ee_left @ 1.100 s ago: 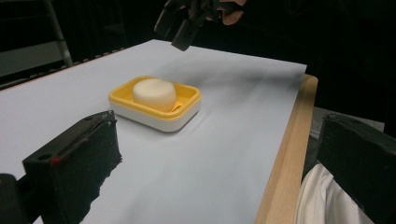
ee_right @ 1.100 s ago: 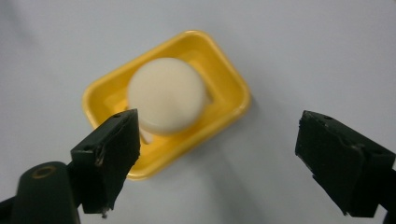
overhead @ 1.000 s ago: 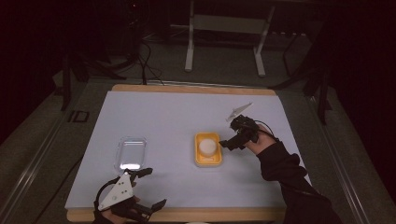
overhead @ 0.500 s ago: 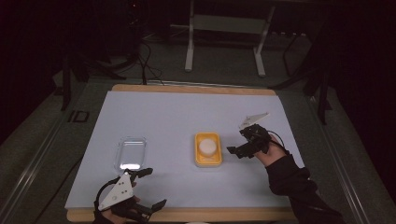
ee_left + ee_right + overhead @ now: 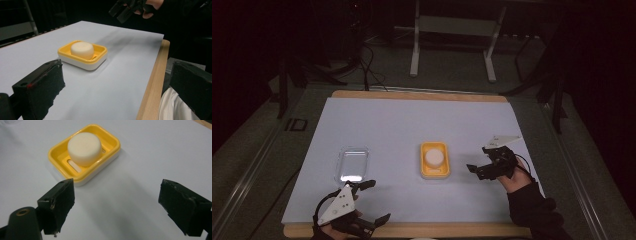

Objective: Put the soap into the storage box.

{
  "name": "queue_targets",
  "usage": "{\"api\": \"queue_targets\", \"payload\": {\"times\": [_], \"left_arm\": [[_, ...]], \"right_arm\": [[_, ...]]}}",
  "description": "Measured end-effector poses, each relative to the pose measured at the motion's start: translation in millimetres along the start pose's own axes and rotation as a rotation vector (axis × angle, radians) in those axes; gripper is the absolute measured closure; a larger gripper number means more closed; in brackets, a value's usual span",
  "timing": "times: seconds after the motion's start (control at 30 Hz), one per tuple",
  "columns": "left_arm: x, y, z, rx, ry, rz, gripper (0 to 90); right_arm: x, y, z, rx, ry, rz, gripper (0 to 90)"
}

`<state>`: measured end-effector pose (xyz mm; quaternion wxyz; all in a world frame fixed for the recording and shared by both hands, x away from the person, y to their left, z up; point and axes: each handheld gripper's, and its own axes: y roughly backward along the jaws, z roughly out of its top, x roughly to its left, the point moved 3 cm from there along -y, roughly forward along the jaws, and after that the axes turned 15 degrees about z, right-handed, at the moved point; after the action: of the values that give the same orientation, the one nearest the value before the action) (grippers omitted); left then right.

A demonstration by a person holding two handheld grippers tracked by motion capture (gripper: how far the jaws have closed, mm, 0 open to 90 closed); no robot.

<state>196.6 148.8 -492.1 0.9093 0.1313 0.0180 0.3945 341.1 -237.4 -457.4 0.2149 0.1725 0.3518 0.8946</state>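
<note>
Right gripper (image 5: 476, 169) has drawn back from the soap dish (image 5: 435, 160), its fingers (image 5: 60, 202) parted wider, grasping nothing

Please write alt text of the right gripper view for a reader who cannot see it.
A round white soap bar sits in a yellow soap dish on a pale blue table cover. The right gripper stands open in front of the dish, its two black jaws apart with nothing between them.
</note>
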Motion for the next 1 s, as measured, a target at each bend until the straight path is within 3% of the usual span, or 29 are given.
{"api": "queue_targets", "payload": {"times": [0.23,0.7,0.83,1.0], "left_arm": [[0.1,0.2,0.0,0.0,0.002,0.001,0.1],[-0.1,0.1,-0.1,0.001,-0.001,-0.001,0.1],[-0.4,-0.1,-0.2,0.003,-0.004,-0.001,0.1],[-0.6,0.2,-0.2,0.004,-0.004,0.001,0.1]], "right_arm": [[2.9,8.0,-17.1,-0.029,-0.016,-0.033,13.5],[5.1,8.5,-49.6,-0.006,-0.048,-0.088,13.6],[6.6,9.5,-55.4,-0.004,-0.025,-0.127,13.5],[9.9,10.3,-61.9,-0.008,-0.017,-0.14,13.5]]}}
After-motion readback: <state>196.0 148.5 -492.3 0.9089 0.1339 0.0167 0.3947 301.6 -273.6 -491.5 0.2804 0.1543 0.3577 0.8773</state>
